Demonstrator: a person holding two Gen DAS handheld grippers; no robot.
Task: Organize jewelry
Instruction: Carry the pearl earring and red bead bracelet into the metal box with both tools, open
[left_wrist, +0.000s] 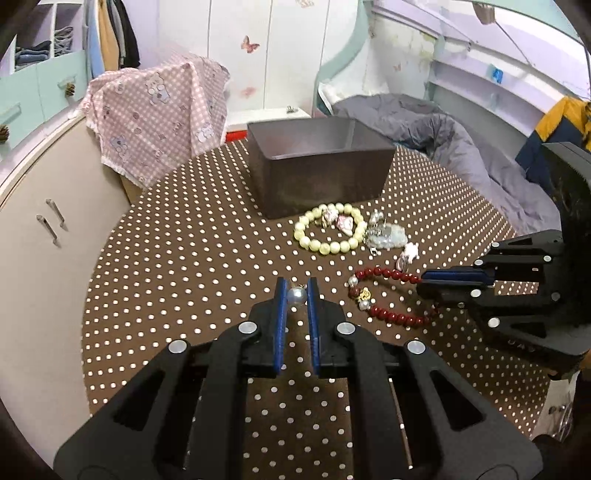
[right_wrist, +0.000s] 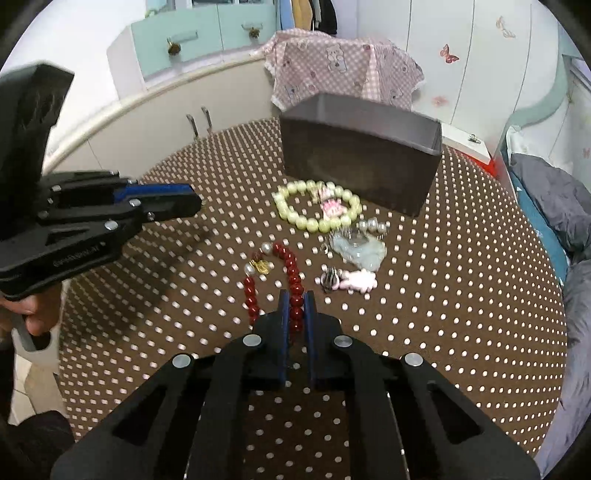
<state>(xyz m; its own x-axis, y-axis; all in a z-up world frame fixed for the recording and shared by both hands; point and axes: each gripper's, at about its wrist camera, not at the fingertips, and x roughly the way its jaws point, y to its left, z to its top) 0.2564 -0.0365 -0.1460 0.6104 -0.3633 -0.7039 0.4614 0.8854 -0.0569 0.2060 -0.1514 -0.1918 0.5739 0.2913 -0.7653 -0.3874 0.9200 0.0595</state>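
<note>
My left gripper (left_wrist: 296, 287) is shut on a grey-white pearl piece (left_wrist: 296, 296), held just above the brown dotted table (left_wrist: 184, 277). My right gripper (right_wrist: 296, 301) is shut on the near side of a dark red bead bracelet (right_wrist: 251, 291), which lies on the cloth; in the left wrist view this gripper (left_wrist: 421, 281) meets the red bracelet (left_wrist: 388, 275) from the right. Beyond lie a cream bead bracelet (left_wrist: 325, 249) (right_wrist: 317, 224), a pale blue piece (left_wrist: 388, 234) (right_wrist: 360, 251) and a pink charm (left_wrist: 410, 251) (right_wrist: 362, 280). An open dark box (left_wrist: 317, 173) (right_wrist: 358, 166) stands behind them.
The left gripper (right_wrist: 197, 203) shows at the left of the right wrist view, with a person's hand (right_wrist: 33, 314) on its grip. A pink checked cloth (left_wrist: 159, 118) hangs behind the table, a beige cabinet (left_wrist: 44, 221) stands left, and a grey duvet (left_wrist: 443, 140) lies right.
</note>
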